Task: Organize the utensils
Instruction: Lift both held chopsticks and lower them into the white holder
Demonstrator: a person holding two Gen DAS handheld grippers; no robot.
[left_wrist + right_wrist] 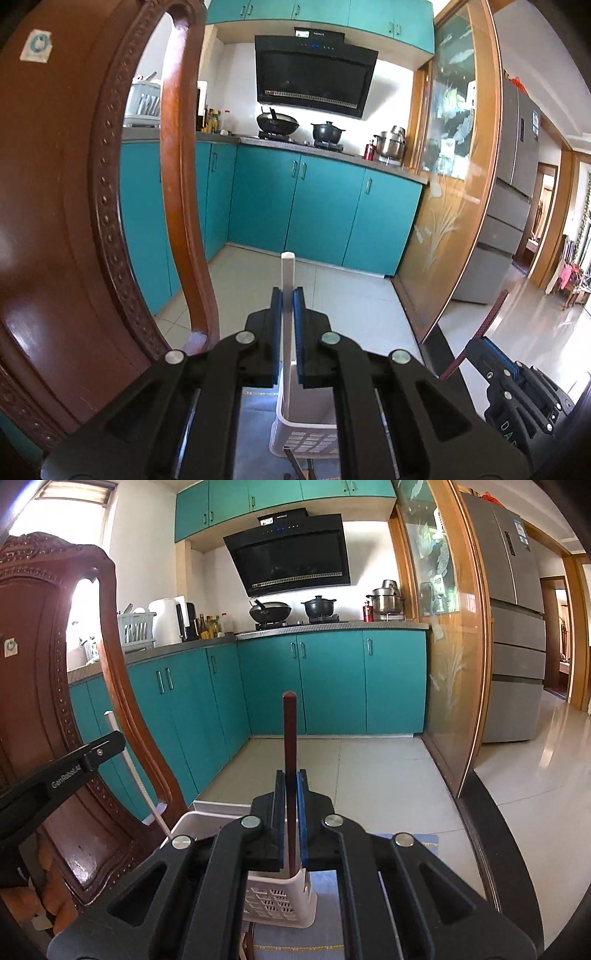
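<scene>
Carved wooden chair (44, 709) stood left. White slotted basket (280, 904) sat on blue mat (406, 840) below both grippers. Left gripper (287, 295) clamped upright white chopstick (287, 269); right gripper (291, 775) clamped upright dark red chopstick (289, 731).

A home kitchen: teal cabinets (332, 683), range hood (314, 77), wok (269, 611), fridge (513, 642).

White chopstick (287, 280) smooth matt plastic; dark chopstick (290, 746) reddish lacquered wood; perforated basket (275, 902) white plastic; carved chair (74, 221) glossy varnished wood; floor tiles (388, 775) shiny.
</scene>
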